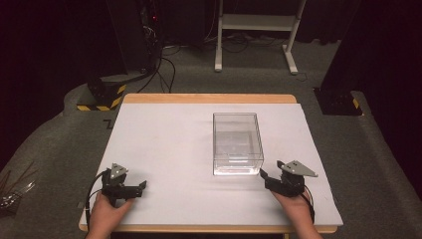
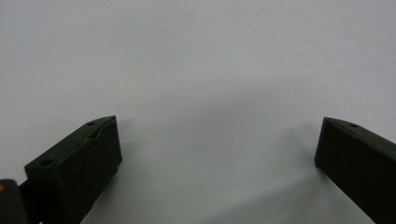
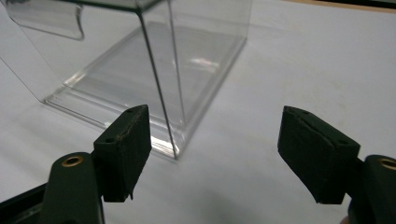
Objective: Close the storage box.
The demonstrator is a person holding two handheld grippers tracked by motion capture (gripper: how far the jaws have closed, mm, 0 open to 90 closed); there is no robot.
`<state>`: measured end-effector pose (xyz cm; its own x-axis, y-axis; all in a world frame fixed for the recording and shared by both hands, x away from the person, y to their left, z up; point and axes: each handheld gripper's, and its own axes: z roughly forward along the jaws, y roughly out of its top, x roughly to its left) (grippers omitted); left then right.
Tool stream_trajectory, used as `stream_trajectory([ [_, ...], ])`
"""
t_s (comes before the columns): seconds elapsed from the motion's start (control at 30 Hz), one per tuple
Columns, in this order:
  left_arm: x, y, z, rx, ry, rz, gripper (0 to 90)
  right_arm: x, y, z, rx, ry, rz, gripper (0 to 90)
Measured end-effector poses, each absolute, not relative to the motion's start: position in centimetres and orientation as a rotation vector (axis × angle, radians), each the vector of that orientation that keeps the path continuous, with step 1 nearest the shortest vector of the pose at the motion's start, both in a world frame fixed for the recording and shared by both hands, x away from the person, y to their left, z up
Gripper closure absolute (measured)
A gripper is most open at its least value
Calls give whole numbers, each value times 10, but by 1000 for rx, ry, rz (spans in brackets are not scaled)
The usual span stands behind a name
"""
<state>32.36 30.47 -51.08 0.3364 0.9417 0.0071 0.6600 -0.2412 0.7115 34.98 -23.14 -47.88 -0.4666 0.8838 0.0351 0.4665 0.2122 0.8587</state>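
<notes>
The right gripper (image 1: 265,175), jaws apart and empty, is being brought to the near right corner of the clear plastic box (image 1: 238,143) mid-table; next, one wall must be straddled.

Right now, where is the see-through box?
In the high view the clear box sits on the white table, right of middle, with the right gripper just off its near right corner.
</notes>
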Motion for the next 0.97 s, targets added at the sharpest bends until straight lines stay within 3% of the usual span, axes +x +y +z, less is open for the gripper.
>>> stream_trajectory([
  [0.4,324,305,-511,1991,1398,593,6,332,-263,-495,1280,2012,1049,271],
  [0.97,323,305,-511,1991,1399,593,7,330,-259,-500,1245,2072,956,276],
])
